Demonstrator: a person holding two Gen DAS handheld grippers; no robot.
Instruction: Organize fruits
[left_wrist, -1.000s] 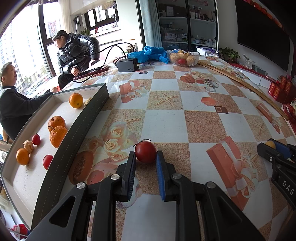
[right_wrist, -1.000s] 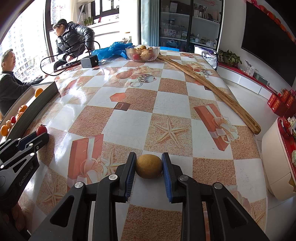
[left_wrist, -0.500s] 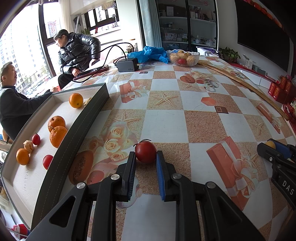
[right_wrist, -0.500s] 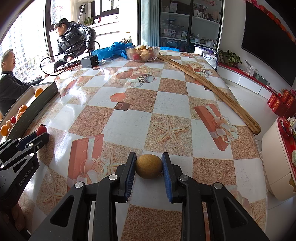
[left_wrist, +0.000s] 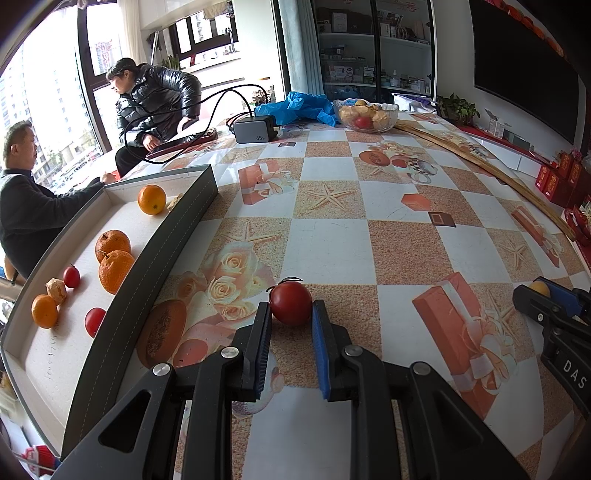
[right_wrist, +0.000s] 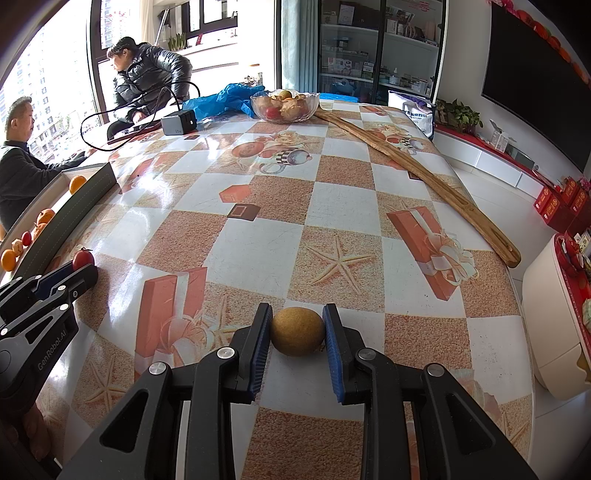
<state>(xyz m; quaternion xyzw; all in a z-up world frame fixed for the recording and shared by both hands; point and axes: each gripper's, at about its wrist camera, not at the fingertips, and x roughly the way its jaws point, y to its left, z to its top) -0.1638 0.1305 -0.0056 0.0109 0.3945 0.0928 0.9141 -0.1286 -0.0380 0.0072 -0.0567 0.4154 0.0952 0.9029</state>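
Note:
A small red tomato (left_wrist: 290, 302) with a thin stem rests on the patterned tablecloth, and my left gripper (left_wrist: 290, 314) is shut on it, both blue pads against its sides. In the right wrist view the same tomato (right_wrist: 83, 258) shows at the left gripper's tips. My right gripper (right_wrist: 297, 322) is shut on a round yellow-brown fruit (right_wrist: 297, 331) that also sits on the cloth. Left of the tomato lies a long dark-walled tray (left_wrist: 147, 258) with a white floor, holding several oranges (left_wrist: 115, 269) and small red tomatoes (left_wrist: 71, 276).
A glass bowl (right_wrist: 284, 105) of mixed fruit stands at the table's far end beside a blue plastic bag (right_wrist: 225, 98) and a grey charger (left_wrist: 255, 129) with a black cable. A long wooden stick (right_wrist: 417, 173) runs along the right side. Two people sit beyond the tray by the window.

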